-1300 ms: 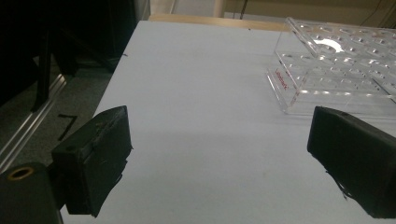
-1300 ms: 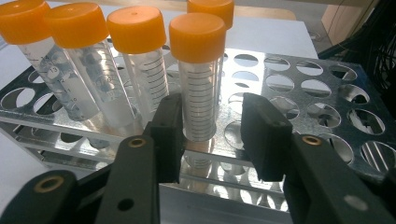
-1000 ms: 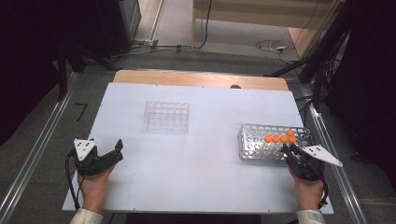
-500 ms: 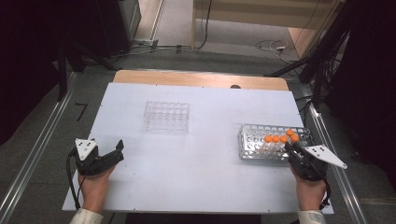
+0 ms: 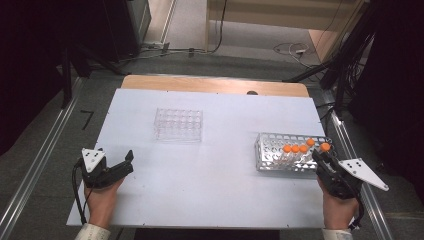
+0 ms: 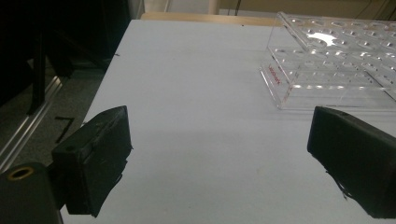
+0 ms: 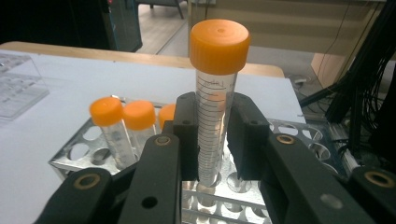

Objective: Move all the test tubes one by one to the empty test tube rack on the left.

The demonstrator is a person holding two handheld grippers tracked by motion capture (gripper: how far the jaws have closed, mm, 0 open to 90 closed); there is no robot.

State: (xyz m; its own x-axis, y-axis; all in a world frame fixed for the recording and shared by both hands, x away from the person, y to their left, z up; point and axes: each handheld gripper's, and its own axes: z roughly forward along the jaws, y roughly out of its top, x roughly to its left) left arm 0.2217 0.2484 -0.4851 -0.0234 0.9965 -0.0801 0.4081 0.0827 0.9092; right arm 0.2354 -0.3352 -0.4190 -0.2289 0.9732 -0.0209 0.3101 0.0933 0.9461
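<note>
My right tongs [image 7: 215, 140] are clamped on an orange-capped tube [image 7: 215, 98], gripping its clear graduated body from both sides; the tube stands upright between the pads, its cap well above them and its lower tip just over the metal tube rack [image 7: 88, 154] below; three more orange-capped tubes [image 7: 123, 128] sit in that rack just to the left of my right tongs, beyond the pads; in the high view these tongs [image 5: 322, 156] sit at the near right corner of the rack [image 5: 272, 150]. My left tongs [image 6: 219, 154] are spread wide with nothing between them, low over the white table [image 6: 196, 93]; a clear plastic rack [image 6: 327, 70] lies ahead of them, off to their right, apart from both pads.
</note>
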